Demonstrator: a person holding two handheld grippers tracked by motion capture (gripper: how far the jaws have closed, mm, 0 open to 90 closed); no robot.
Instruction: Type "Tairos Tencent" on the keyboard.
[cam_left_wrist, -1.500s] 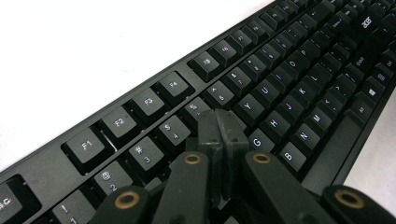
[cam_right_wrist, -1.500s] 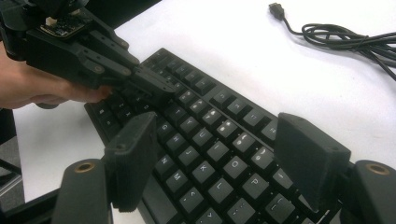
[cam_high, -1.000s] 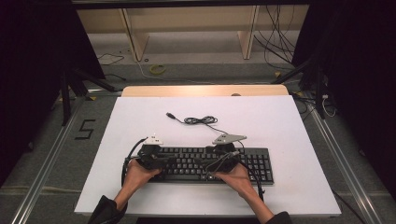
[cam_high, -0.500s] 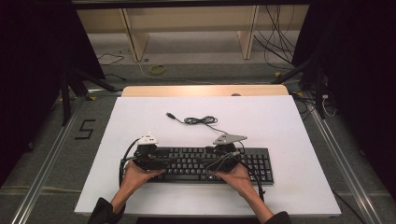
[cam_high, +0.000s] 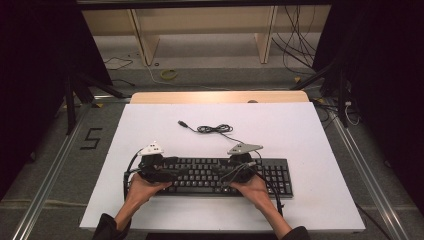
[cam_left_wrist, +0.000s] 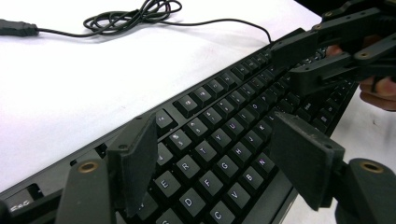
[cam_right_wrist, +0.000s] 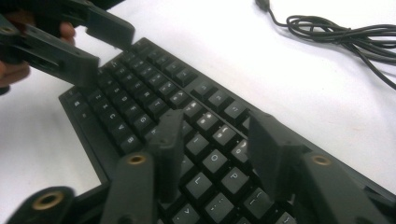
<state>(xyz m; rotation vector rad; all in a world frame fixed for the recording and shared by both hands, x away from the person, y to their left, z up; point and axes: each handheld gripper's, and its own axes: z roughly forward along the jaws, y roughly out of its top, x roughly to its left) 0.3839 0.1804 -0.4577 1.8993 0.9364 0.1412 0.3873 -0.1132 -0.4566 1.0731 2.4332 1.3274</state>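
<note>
Keyboard (cam_left_wrist: 224, 135) ends beyond frame edges.

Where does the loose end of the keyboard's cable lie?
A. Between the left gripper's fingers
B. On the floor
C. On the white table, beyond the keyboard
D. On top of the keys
C: the cable lies coiled on the white table, beyond the keyboard, its plug free.

Black claws (cam_left_wrist: 210, 158), brass screws, dark sleeves (cam_high: 107, 227)
</note>
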